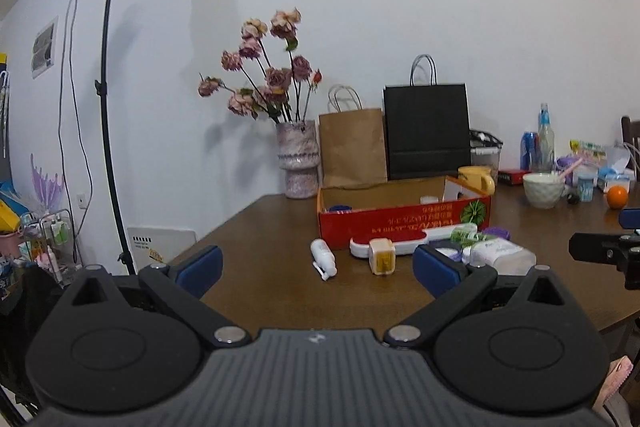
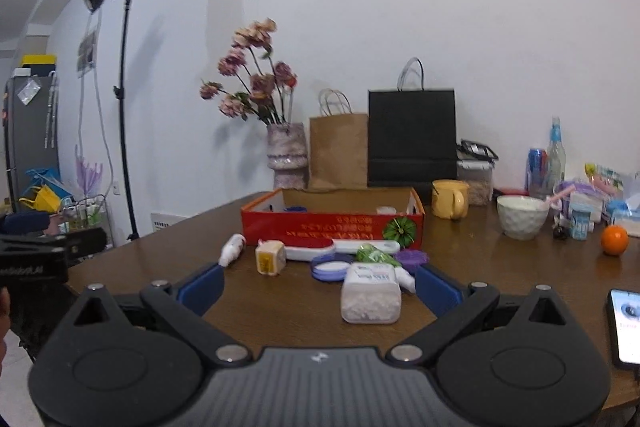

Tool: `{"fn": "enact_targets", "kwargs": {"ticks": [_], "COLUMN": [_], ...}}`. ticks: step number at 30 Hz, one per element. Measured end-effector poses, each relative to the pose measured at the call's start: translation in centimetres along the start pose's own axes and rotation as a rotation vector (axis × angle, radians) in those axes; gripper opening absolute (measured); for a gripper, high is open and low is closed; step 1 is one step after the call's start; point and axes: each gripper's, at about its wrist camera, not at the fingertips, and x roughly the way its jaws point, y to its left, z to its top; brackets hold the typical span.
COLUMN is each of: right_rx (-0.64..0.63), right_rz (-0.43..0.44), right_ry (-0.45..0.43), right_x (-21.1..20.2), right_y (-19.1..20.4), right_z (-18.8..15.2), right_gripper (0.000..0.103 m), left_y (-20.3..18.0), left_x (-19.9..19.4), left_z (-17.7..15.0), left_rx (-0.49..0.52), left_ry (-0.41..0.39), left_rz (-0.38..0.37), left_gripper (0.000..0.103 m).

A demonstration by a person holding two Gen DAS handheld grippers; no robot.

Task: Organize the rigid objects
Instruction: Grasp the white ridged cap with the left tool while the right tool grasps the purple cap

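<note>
Both grippers above the near table edge, empty.
Left gripper [image 1: 318, 265] and right gripper [image 2: 318, 285]: fingers spread wide, holding nothing. Small items lie on the table [image 2: 500, 267] just before the red box [image 2: 332, 225]: white bottle [image 1: 323, 259], yellow cube [image 1: 382, 256], clear jar [image 2: 371, 293], blue lid [image 2: 330, 267].

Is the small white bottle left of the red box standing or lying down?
Lying down: the white bottle rests on its side on the table.

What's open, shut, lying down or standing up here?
left gripper: open, empty
right gripper: open, empty
red box: open on top
white bottle: lying down
clear tub: tipped over
yellow mug: upright
phone: screen lit
</note>
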Motion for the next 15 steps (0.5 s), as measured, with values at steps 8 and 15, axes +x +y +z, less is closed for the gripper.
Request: {"fn": "enact_targets", "kwargs": {"ticks": [8, 15], "right_rx": [0.033, -0.018], "right_rz": [-0.074, -0.151], "right_ry": [0.080, 0.160], "right_x": [5.0, 12.2], "right_y": [-4.1, -8.3], "right_z": [0.2, 1.2], "right_gripper": [0.071, 0.050], "left_y": [-3.1, -7.3], "left_x": [5.1, 11.0], "left_z": [0.8, 2.2], "left_rx": [-0.016, -0.003], "left_ry": [0.068, 0.085], "left_rz": [-0.073, -0.125], "left_gripper": [0.103, 0.103]}}
